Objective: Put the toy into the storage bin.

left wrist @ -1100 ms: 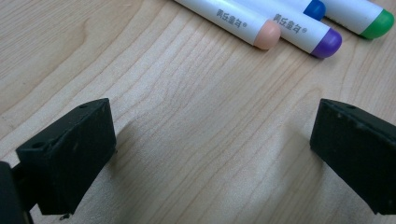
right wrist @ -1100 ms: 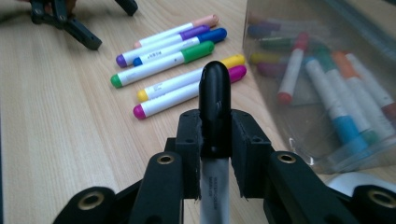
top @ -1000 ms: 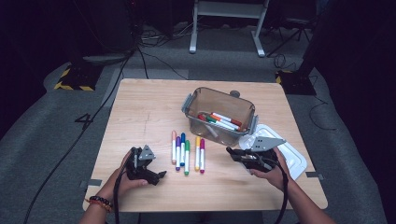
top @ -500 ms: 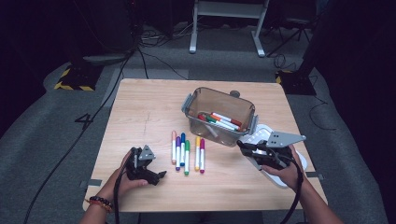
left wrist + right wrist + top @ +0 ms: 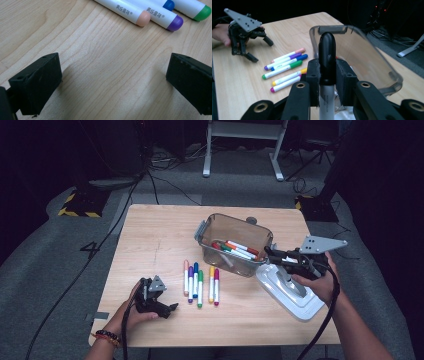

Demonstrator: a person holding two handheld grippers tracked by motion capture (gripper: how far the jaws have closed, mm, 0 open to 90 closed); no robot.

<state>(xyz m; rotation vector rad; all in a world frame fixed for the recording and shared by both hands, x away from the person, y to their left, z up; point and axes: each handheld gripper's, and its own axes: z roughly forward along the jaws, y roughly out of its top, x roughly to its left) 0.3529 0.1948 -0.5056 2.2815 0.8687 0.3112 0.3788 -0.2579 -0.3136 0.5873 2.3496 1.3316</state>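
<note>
**Black marker clamped in the right gripper beside the bin**

The black marker [image 5: 327, 57] stands upright between the right gripper's [image 5: 274, 254] jaws, which are pressed tight on its barrel just below the cap; the white barrel runs down out of the bottom of the right gripper view.

At the left, the left hand [image 5: 131, 312] lies on the table [image 5: 150, 235] near its front edge, fingers wrapped round the left gripper [image 5: 170, 309]. That gripper sits low on the wood and points right, toward the row of markers [image 5: 200, 282]. Its jaws stand wide apart with bare wood between them. Ahead of them in the left gripper view lie the capped ends of a peach marker [image 5: 142, 18], a purple marker [image 5: 175, 23] and a green marker [image 5: 203, 12], near but untouched.

In the middle, the six markers lie side by side in front of the clear bin [image 5: 235, 242], which holds more markers.

At the right, the right hand [image 5: 312, 282] is lifted off the table, forearm coming in from the lower right, the gripper held roughly level and aimed left at the bin's near corner. Its jaw tips are just beside the bin's rim. Under the hand lies a white lid [image 5: 290, 292].
</note>
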